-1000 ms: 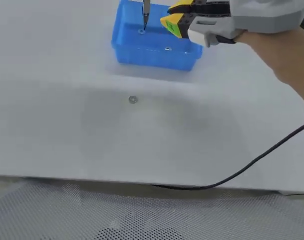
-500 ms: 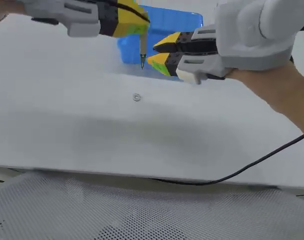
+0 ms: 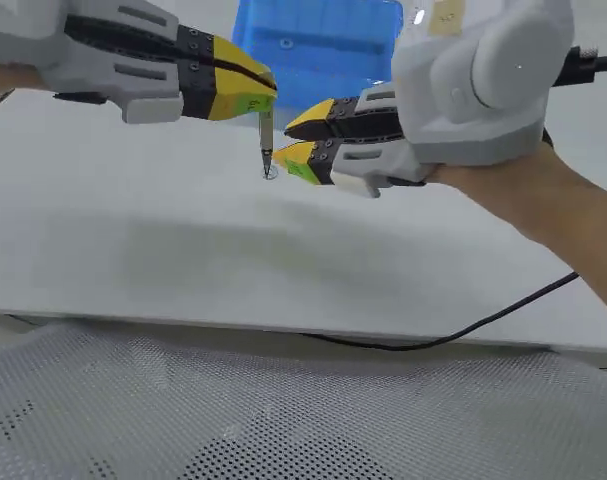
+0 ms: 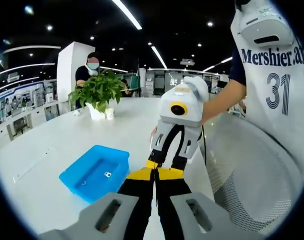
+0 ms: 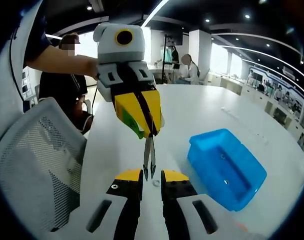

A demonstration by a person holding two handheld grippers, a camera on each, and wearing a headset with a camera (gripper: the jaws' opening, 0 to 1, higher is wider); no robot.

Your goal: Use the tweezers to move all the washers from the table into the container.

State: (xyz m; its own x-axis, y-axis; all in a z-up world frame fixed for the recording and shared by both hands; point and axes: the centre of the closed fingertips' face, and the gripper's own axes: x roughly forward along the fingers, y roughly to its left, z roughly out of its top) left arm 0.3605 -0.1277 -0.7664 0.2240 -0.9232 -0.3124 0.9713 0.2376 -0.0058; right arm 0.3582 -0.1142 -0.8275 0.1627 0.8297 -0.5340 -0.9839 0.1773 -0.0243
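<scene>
Left gripper [image 3: 266,92] is clamped on the tweezers [image 3: 266,135], with the tips right at the washer [image 3: 270,175] on the table [image 3: 133,250]. Right gripper [image 3: 285,139] crowds in just beside them, jaws spread. Half a sec ago the tips hung up by the container [image 3: 318,40], which now sits just beyond both grippers. There's open table behind the left gripper, and a cable [image 3: 483,322] over the near edge.

The tweezers [image 3: 266,135] left the container [image 3: 313,78] for the washer [image 3: 270,174].
</scene>
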